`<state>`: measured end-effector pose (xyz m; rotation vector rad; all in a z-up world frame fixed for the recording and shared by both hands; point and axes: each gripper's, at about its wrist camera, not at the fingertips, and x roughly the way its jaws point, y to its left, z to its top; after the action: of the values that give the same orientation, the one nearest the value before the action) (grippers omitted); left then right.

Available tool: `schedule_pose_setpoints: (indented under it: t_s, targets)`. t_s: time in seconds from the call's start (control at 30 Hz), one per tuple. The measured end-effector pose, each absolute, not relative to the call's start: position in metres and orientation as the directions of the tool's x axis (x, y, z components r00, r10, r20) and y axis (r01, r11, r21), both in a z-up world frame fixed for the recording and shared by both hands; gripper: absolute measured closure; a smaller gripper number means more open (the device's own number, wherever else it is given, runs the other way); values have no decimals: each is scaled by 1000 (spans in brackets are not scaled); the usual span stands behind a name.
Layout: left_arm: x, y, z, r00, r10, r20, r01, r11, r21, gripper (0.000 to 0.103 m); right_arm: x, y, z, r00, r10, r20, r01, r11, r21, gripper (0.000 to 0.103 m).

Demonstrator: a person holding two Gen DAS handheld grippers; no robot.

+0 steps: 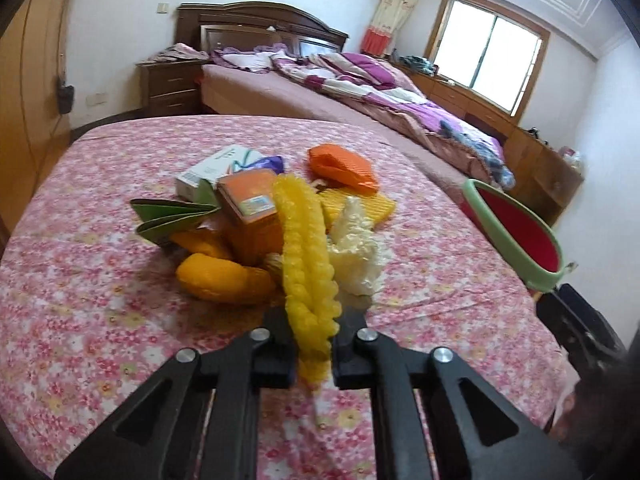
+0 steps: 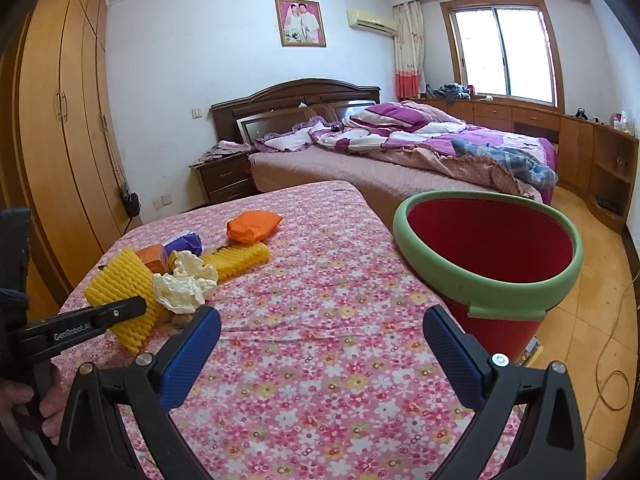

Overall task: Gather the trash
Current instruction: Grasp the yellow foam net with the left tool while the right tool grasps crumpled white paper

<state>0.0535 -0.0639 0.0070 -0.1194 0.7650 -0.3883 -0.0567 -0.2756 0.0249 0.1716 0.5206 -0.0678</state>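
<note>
Netting (image 1: 308,256), a yellow foam sleeve, sat clamped in our left claw (image 1: 314,340) just above the worktop (image 1: 100,300), near crumpled paper (image 1: 356,248); we judged it springy, needing a firm pinch. Right view: our right claw (image 2: 320,344) gaped empty beside the green-rimmed red bin (image 2: 486,280), ready to receive.

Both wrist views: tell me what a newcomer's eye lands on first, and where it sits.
First comes the yellow foam net, clamped in the left claw just in front of the trash pile on the floral tablecloth. Next is the red bucket with a green rim at the table's right edge, beyond the open right claw. Behind both lies an unmade bed with a purple quilt.
</note>
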Motion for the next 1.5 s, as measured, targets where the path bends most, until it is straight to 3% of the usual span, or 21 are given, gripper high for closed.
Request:
schedule_pose_setpoints:
  t_s: [0.27,0.5,0.9,1.1,1.27,1.47,1.5]
  targets:
    - [37,-55,48,711,-402,-577,353,914,-202,93,-44,-264,37,847,43,-530,62,982,180,0]
    - [62,-16,68,753,-347,-559,277,938,-210,93,-13,-238,41,795,144,-589,24,963,267,0]
    - [106,46,49,781,-261,-567,167,963,-213,93,50,-175,15,685,112,-720,23,984,176,2]
    - [113,47,43,760,-332,-559,206,938,-278,93,66,-168,4,645,146,-750,18,978,206,30]
    - [111,43,40,752,-350,-559,217,932,-291,93,65,-157,7,648,199,-735,-52,975,218,65]
    - [100,35,47,756,-348,-555,215,932,-292,93,53,-156,17,668,221,-710,-83,971,224,90]
    - [97,34,50,756,-350,-552,217,931,-293,93,52,-158,19,677,222,-702,-83,970,228,90]
